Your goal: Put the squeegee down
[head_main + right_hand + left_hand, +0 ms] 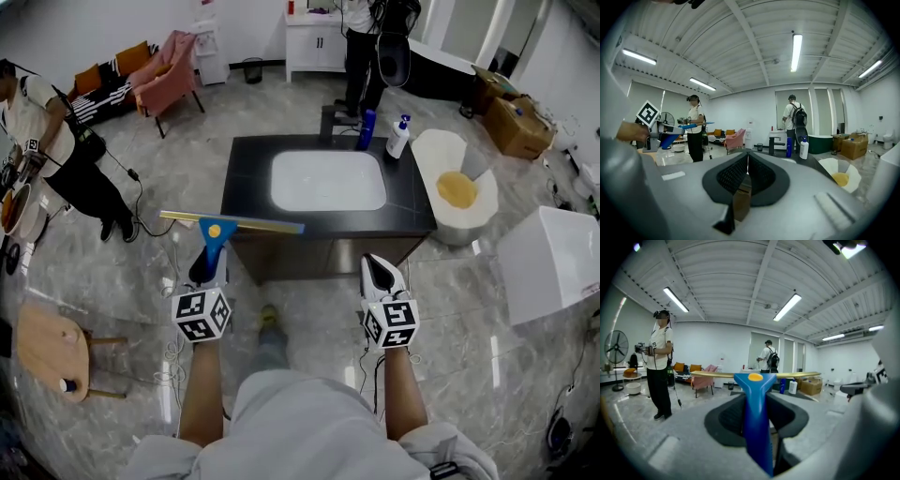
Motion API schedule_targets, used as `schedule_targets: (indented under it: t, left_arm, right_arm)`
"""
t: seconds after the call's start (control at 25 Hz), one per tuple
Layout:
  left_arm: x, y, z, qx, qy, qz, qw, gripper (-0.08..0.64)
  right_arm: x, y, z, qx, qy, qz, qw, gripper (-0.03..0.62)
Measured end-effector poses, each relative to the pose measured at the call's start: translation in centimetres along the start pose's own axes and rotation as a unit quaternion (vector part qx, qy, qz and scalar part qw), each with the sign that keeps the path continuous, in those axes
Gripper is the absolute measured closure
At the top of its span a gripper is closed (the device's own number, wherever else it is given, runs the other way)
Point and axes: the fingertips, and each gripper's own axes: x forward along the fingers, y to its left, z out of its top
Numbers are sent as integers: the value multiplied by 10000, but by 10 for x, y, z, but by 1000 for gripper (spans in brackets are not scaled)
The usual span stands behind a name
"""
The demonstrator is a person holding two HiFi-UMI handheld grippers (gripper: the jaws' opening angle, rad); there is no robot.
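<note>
One squeegee (230, 225) pinched in left gripper (208, 270), blade crosswise, counter (253, 159) just above in frame; right gripper (377, 267) pressed together, empty.

Grey shirt (281, 412), seemingly short-sleeved; black-and-white marker cubes (202, 316).

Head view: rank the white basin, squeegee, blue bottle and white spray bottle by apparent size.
1. white basin
2. squeegee; it is nearer the camera, which flatters it
3. blue bottle and white spray bottle: they look about alike, so not ranked
</note>
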Motion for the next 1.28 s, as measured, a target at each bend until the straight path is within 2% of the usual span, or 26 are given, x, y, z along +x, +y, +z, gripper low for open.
schedule_targets:
  t: [0.36,0.72,1.0,1.28]
  left_arm:
    - [134,56,25,11,233,-268,9994,430]
    - [247,122,45,-20,404,-496,9979,430]
    - [301,147,50,-93,498,-656,9966,430]
    - [326,152,50,-131,568,-732,9956,429]
  right_arm:
    - [134,-22,26,141,107,-222,9996,589]
    - [261,-20,51,185,165,-361,9990,588]
    - [312,-26,59,187,255,-531,9981,589]
    - [333,-33,61,189,294,-588,9977,589]
